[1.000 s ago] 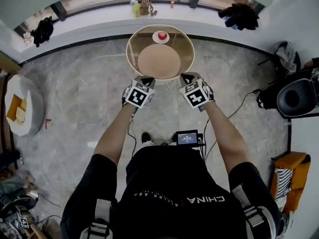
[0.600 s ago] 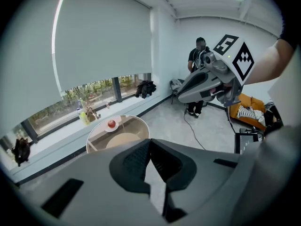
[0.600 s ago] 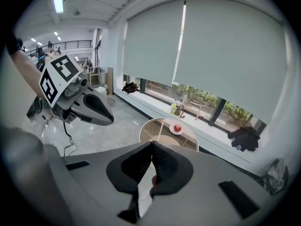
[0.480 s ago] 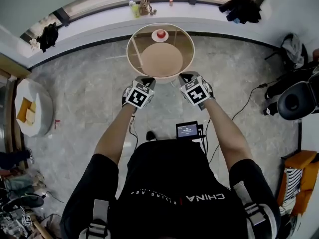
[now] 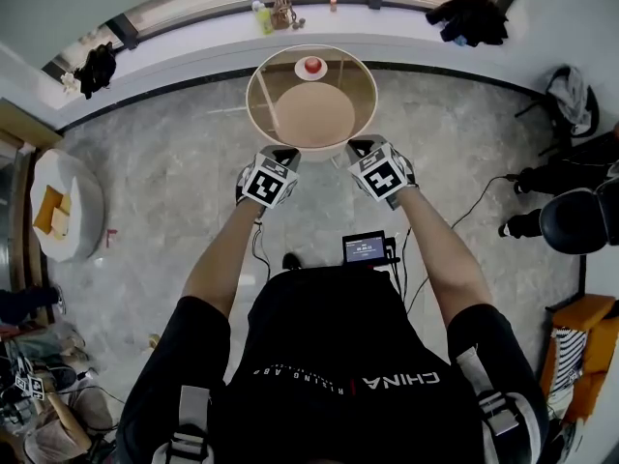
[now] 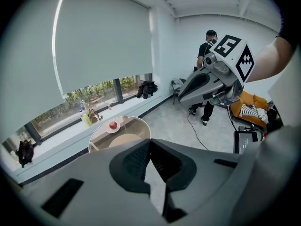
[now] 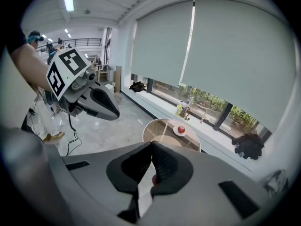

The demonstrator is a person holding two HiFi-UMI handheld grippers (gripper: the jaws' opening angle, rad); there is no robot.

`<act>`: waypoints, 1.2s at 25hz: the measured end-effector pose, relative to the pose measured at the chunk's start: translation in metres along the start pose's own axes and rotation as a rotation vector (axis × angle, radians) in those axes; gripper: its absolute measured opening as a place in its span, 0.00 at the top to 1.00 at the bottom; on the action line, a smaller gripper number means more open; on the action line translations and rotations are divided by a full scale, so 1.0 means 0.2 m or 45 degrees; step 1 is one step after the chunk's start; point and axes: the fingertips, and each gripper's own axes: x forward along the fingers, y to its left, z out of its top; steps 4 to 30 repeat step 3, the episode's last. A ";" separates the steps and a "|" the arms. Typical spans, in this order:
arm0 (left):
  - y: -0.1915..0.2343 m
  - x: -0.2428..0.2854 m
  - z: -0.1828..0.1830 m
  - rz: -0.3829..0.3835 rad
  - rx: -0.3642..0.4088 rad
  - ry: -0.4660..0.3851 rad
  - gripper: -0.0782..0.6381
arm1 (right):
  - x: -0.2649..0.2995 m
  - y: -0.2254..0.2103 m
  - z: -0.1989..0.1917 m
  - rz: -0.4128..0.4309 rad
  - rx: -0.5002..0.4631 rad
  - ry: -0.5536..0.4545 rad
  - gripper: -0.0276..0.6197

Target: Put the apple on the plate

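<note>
The red apple (image 5: pixel 311 65) is sitting on the small white plate (image 5: pixel 323 73). The plate is on the far side of the round glass table (image 5: pixel 356 90), at the top middle of the head view. The left gripper view shows the same thing at lower left: apple (image 6: pixel 113 125) on plate (image 6: pixel 107 129). In the right gripper view they are a little right of the middle, apple (image 7: pixel 181 129) on plate (image 7: pixel 175 132).

Not much has changed. A second ago the table and apple were a bit lower in the head view, and the little screen on the floor was lower too. So the whole view slid a little. In the last half second almost nothing moved. The apple has not moved on its plate at all.

The left gripper (image 5: pixel 281 154) and the right gripper (image 5: pixel 359 149) are just below the near edge of the table, in the middle of the head view. They are far from the apple. In its own view, the left gripper (image 6: pixel 150 144) has its jaws pressed together and holds nothing. The right gripper (image 7: pixel 151 147) is also closed up tight with nothing between its pads.

I think the job looks done already. The apple is on the plate and both grippers are empty and away from it. There seems to be nothing left to pick up.
</note>
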 end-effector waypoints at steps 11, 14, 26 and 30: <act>0.00 0.00 0.01 0.000 -0.001 0.009 0.87 | -0.01 -0.01 0.00 0.002 0.009 0.001 0.91; 0.00 0.00 0.01 0.000 -0.001 0.009 0.87 | -0.01 -0.01 0.00 0.002 0.009 0.001 0.91; 0.00 0.00 0.01 0.000 -0.001 0.009 0.87 | -0.01 -0.01 0.00 0.002 0.009 0.001 0.91; 0.00 0.00 0.01 0.000 -0.001 0.009 0.87 | -0.01 -0.01 0.00 0.002 0.009 0.001 0.91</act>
